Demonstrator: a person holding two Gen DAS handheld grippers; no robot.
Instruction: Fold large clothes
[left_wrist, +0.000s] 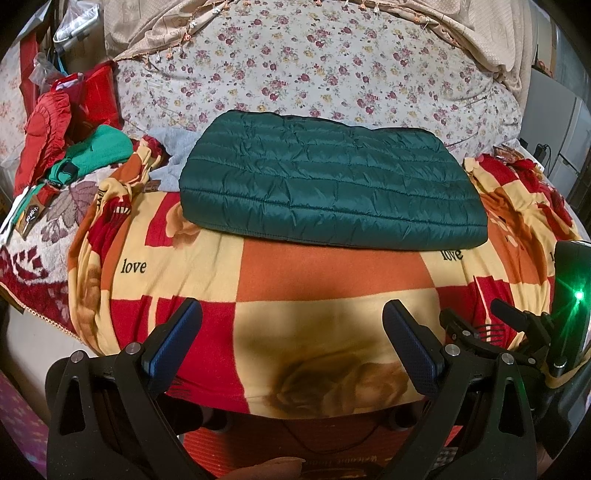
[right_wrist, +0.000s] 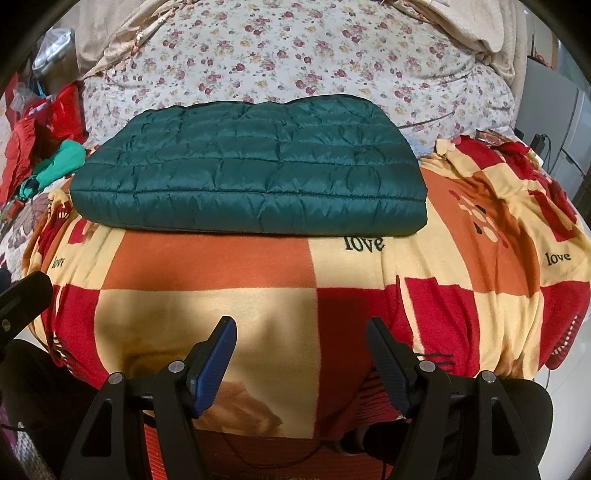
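The green quilted jacket (left_wrist: 332, 177) lay folded flat on the checked blanket (left_wrist: 332, 280). The left gripper (left_wrist: 291, 317) and right gripper (right_wrist: 301, 332) hung spread, empty (well short of it); any tidying should press the edges evenly.

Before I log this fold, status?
Left gripper open, empty. Right gripper open, empty. Green jacket folded flat on blanket. Nothing blocking.
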